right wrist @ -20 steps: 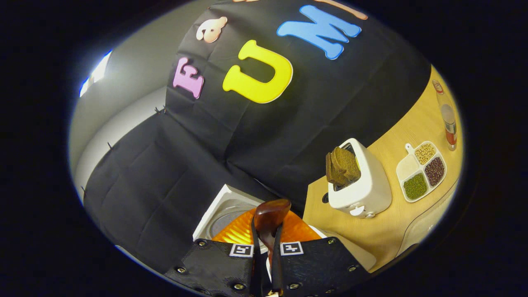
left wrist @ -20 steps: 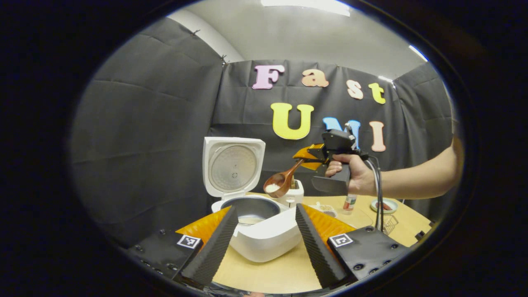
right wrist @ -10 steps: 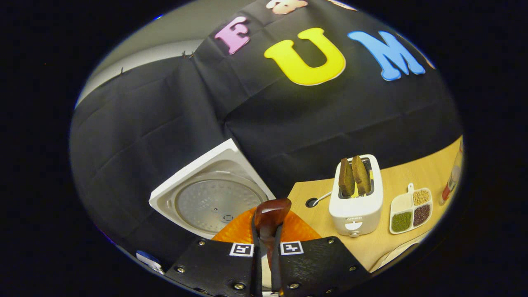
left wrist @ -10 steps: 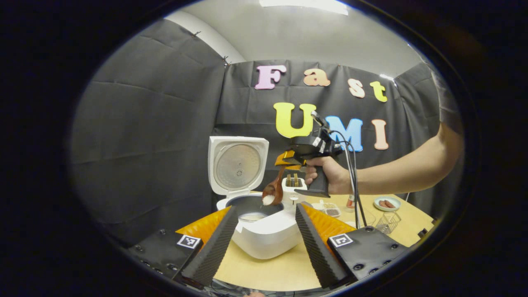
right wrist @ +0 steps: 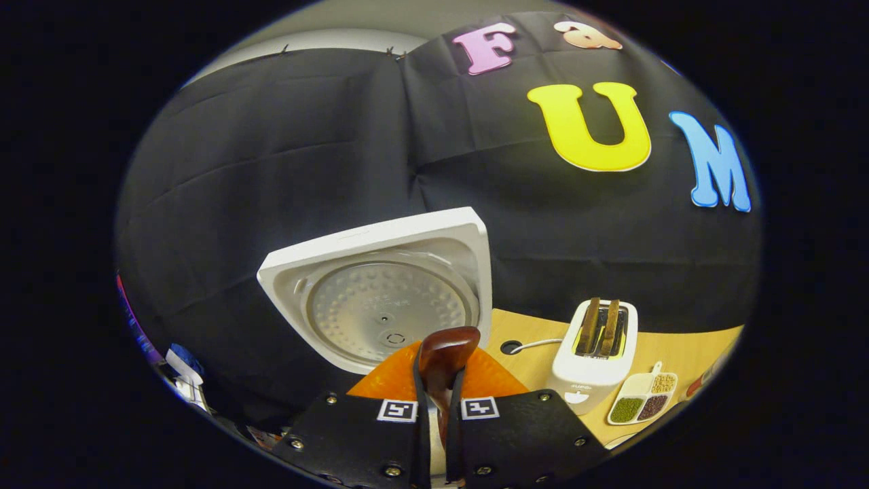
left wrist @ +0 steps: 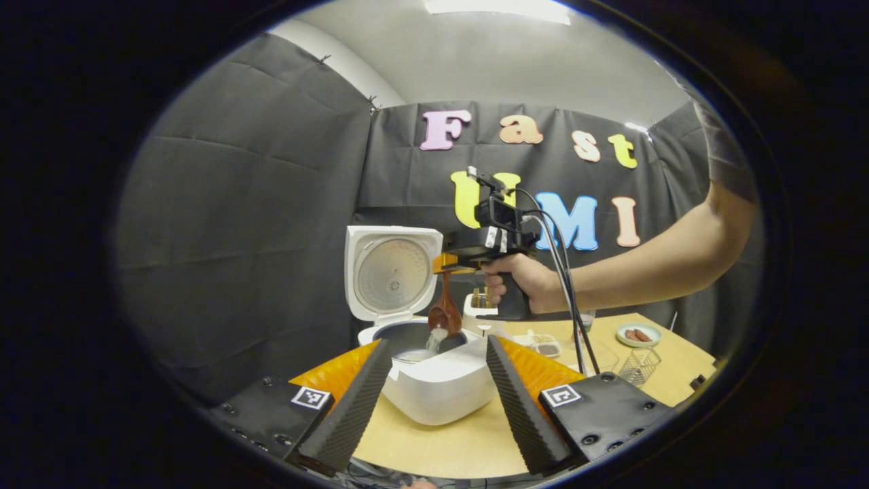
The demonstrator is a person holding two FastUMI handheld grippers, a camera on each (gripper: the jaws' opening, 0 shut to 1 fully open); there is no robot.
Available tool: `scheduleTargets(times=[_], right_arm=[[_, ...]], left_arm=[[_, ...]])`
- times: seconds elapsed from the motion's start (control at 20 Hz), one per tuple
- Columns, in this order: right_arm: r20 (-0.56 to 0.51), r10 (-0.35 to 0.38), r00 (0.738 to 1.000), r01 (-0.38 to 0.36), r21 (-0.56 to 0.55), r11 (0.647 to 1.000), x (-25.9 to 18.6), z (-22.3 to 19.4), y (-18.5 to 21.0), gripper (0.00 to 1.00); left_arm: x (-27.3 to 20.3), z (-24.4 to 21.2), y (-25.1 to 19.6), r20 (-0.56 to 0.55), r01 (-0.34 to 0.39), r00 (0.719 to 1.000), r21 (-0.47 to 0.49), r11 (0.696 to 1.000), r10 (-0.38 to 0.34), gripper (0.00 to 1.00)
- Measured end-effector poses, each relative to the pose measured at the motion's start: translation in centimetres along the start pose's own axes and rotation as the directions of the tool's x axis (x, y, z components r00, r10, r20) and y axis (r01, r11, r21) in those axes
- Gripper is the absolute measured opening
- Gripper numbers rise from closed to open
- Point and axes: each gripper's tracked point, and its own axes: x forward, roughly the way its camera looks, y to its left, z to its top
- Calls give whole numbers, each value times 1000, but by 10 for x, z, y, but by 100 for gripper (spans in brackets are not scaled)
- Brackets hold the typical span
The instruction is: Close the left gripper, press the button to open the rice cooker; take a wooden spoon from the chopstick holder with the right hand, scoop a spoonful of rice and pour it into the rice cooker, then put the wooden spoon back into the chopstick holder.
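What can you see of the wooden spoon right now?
The wooden spoon is dark, glossy brown wood. It hangs nearly upright, bowl down, over the open rice cooker, with white rice spilling from the bowl into the pot. The right gripper is shut on its handle; in the right gripper view the handle end pokes up between the fingers. It touches nothing else.

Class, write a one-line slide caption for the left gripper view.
The right hand-held gripper tips a wooden spoon of rice into the open rice cooker.
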Motion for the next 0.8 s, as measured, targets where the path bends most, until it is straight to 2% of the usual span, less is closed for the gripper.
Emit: scheduleTargets(times=[0.25,0.55,0.65,0.8], right_arm=[[-17,35,999,-37,-167,985,1,2,22,9],[-34,64,997,-71,-320,945,-7,5,40,10],[-5,75,997,-73,-301,951,-18,14,41,9],[64,80,995,-67,-179,982,-42,32,34,9]], left_arm=[[-9,-4,-5,-6,12,1000,13,1000,-12,97],[-20,-2,0,3,8,1000,20,1000,-8,97],[-24,2,1,10,7,1000,15,1000,-7,97],[-28,12,0,26,10,1000,12,1000,-10,99]])
